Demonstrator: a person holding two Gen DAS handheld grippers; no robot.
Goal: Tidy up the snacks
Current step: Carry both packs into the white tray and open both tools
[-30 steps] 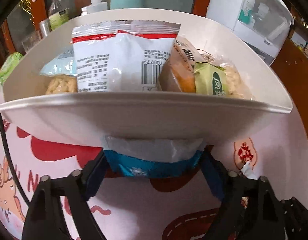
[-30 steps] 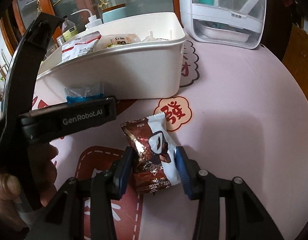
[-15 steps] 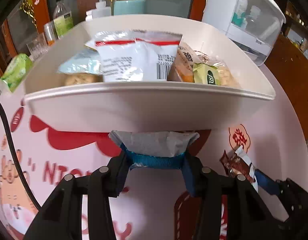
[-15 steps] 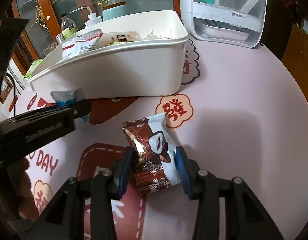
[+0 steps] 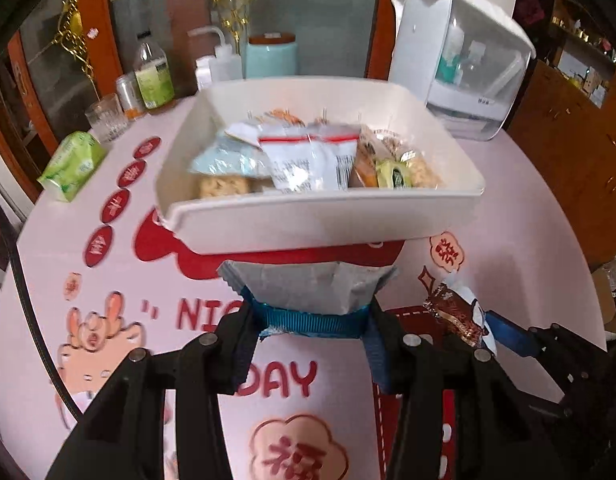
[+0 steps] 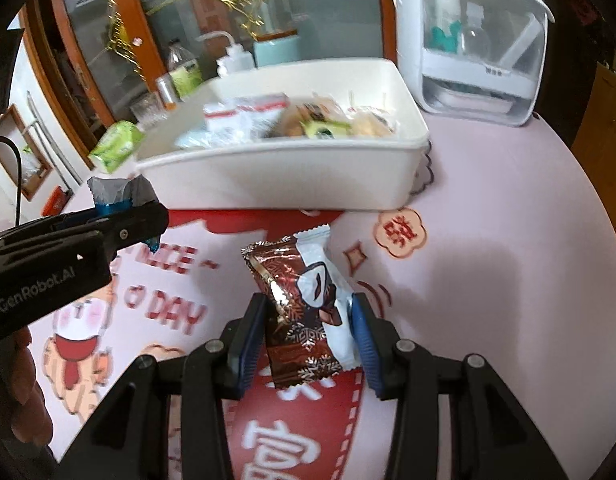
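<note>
Left gripper (image 5: 312, 326) clamped on blue-grey packet (image 5: 308, 286), right gripper (image 6: 305, 330) clamped on brown-white packet (image 6: 303, 300), near white bin (image 6: 283, 176)

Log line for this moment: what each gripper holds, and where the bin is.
left gripper: shut on blue packet | right gripper: shut on brown packet | white bin: ahead, part filled

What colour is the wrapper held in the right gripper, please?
Brown with white snowflakes and a white side; right wrist view.
</note>
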